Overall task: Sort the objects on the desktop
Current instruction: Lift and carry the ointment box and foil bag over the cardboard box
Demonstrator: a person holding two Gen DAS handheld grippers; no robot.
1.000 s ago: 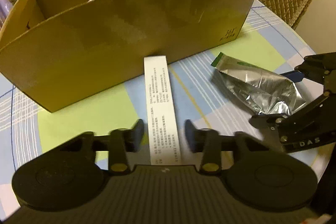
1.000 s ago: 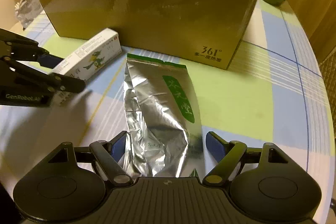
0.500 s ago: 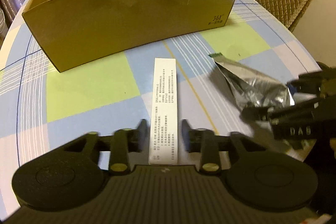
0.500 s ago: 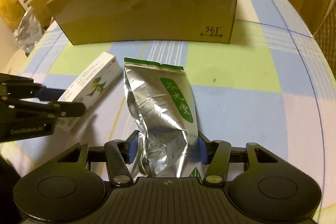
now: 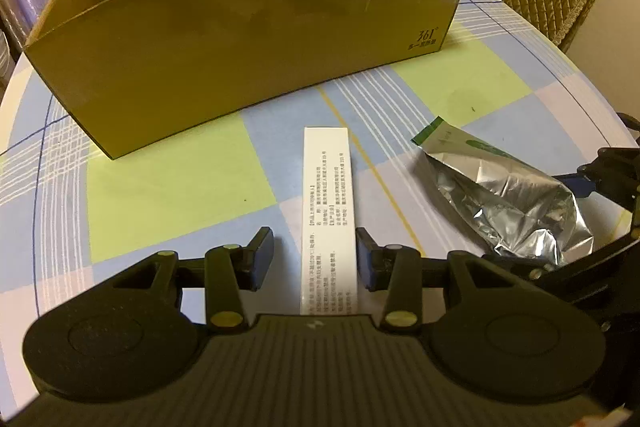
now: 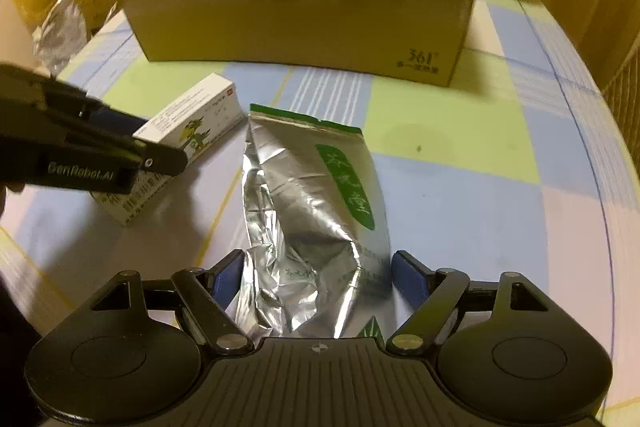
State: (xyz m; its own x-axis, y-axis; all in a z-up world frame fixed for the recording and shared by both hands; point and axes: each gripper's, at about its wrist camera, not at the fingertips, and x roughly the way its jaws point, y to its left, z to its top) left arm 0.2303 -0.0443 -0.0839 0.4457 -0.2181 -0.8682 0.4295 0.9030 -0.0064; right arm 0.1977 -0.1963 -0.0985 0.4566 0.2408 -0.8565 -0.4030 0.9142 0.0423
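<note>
Straddling a white carton [image 5: 328,211] with spread jaws, the left gripper [image 5: 315,255] has its right pad touching the carton and a gap on the other side; the right gripper [image 6: 318,277], also spread, brackets a foil pouch [image 6: 312,211]. Both items lie mid-table on the checked cloth [image 5: 168,187], before a cardboard box [image 5: 248,39]; squeezing evenly and low would likely hold best. Only the right view shows the carton's printed side face and clutter beyond the table's far left edge.
</note>
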